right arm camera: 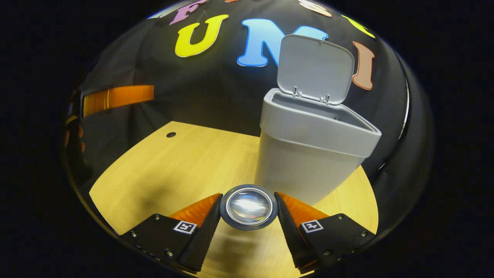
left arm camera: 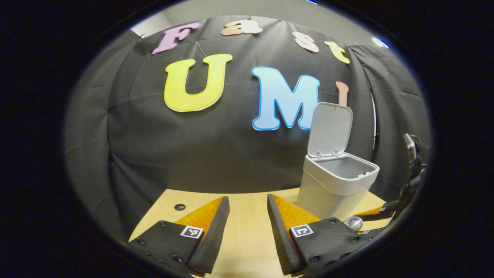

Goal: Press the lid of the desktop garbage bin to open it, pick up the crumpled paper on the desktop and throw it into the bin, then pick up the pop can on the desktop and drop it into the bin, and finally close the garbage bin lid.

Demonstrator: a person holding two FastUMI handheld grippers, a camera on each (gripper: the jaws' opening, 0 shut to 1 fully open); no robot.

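The grey desktop bin (right arm camera: 305, 154) stands on the wooden table with its lid (right arm camera: 314, 69) swung upright and its mouth open. My right gripper (right arm camera: 247, 196) is shut on the pop can (right arm camera: 249, 206), which points end-on at the camera, low over the table just in front of the bin. In the left gripper view the bin (left arm camera: 332, 189) and its raised lid (left arm camera: 331, 129) sit to the right, and the can (left arm camera: 352, 222) shows beside the bin's base in the right gripper (left arm camera: 359, 224). My left gripper (left arm camera: 247, 200) is open over bare table.
The light wooden table (right arm camera: 162, 173) has a small round hole (right arm camera: 171, 134) near its far left corner. Black cloth wall stands close behind the bin. One of the left gripper's fingers (right arm camera: 115, 96) shows at the far left of the right gripper view.
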